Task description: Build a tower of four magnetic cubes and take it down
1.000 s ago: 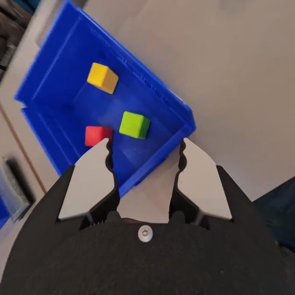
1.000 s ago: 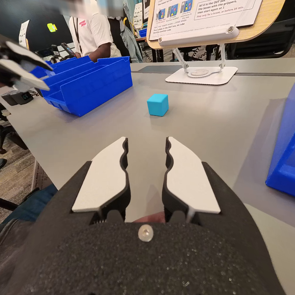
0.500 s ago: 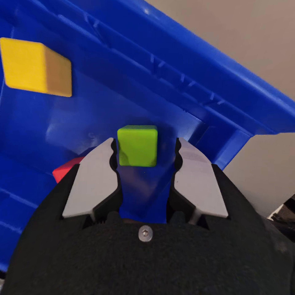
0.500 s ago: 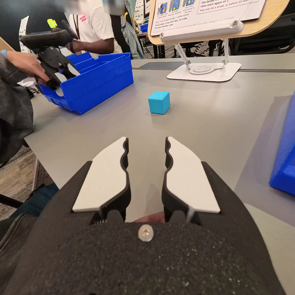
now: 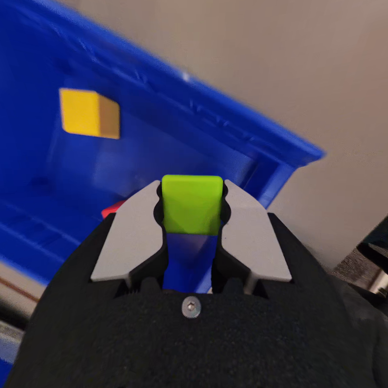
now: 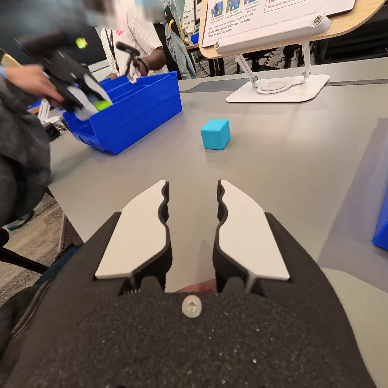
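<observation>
Lime-green plastic fills the gap of the left gripper [image 5: 192,201]: its fingers [image 5: 136,226] are clamped on the two opposite sides of the green cube [image 5: 191,204], which sits at the tips, above the floor of the blue bin [image 5: 189,109]. In that bin a yellow cube [image 5: 89,113] lies toward ten o'clock from the held one, well apart, and a red cube [image 5: 111,209] peeks out just beside the left finger at nine o'clock. The right gripper [image 6: 192,184] hangs over the grey surface [image 6: 273,172] with its fingers moderately apart and nothing between them. The relation that matters is in the right wrist view: a cyan cube [image 6: 215,134] stands alone on the surface, upright, at about twelve o'clock from the right fingers and toward four o'clock from the bin. It looks like the tower's base, so the green cube probably has to clear the bin's wall and travel that way to land squarely on top. Being cubes, neither has a long axis; only face alignment counts. The right gripper is the nearer to the cyan cube, though it is the left that carries the load.
</observation>
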`<action>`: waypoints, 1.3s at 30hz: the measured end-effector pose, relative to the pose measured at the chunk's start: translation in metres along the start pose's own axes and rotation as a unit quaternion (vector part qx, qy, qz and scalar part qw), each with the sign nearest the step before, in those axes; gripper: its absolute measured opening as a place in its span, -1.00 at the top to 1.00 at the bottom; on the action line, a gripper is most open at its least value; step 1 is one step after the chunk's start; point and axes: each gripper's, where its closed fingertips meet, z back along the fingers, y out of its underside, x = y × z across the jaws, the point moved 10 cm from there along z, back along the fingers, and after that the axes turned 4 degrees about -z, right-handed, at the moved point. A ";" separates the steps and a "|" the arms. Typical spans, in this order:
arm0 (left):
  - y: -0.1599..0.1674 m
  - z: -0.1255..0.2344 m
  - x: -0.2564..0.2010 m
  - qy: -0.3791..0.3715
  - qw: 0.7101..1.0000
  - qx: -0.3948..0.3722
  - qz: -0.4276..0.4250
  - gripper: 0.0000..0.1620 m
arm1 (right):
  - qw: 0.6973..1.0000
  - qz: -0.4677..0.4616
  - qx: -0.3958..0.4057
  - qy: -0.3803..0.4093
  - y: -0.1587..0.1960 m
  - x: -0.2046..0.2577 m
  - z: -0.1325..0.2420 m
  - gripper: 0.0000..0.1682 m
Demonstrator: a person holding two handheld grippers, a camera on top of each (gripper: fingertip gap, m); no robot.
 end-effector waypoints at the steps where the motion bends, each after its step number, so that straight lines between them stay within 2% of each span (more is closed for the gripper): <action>1: -0.008 0.016 -0.002 -0.011 1.000 -0.014 -0.008 0.37 | 1.000 0.000 -0.001 0.000 0.000 0.000 0.000 0.48; 5: -0.063 0.066 -0.017 -0.046 0.994 -0.067 -0.072 0.37 | 1.000 0.007 0.004 0.000 0.000 0.001 -0.001 0.48; 9: -0.134 0.074 -0.037 -0.057 0.984 -0.082 -0.148 0.38 | 1.000 0.018 0.009 0.002 0.000 0.004 -0.002 0.48; 13: -0.204 0.034 -0.046 -0.020 0.977 -0.092 -0.192 0.38 | 1.000 0.023 -0.006 0.007 0.000 0.005 0.001 0.48; 17: -0.250 -0.028 -0.045 0.031 0.981 -0.097 -0.168 0.38 | 1.000 0.017 0.000 0.002 0.000 0.003 0.000 0.48; 20: -0.263 -0.062 -0.043 0.085 0.979 -0.118 -0.143 0.38 | 1.000 0.020 0.006 0.000 0.000 0.004 -0.001 0.48; 24: -0.262 -0.088 -0.038 0.098 0.980 -0.109 -0.137 0.38 | 1.000 0.028 -0.003 0.003 0.001 0.006 0.001 0.48; 34: -0.261 -0.105 -0.035 0.116 0.979 -0.120 -0.114 0.38 | 1.000 0.025 -0.004 0.003 0.001 0.005 0.001 0.48; 39: -0.253 -0.107 -0.035 0.127 0.973 -0.154 -0.112 0.38 | 1.000 0.024 -0.003 0.002 0.001 0.005 0.001 0.48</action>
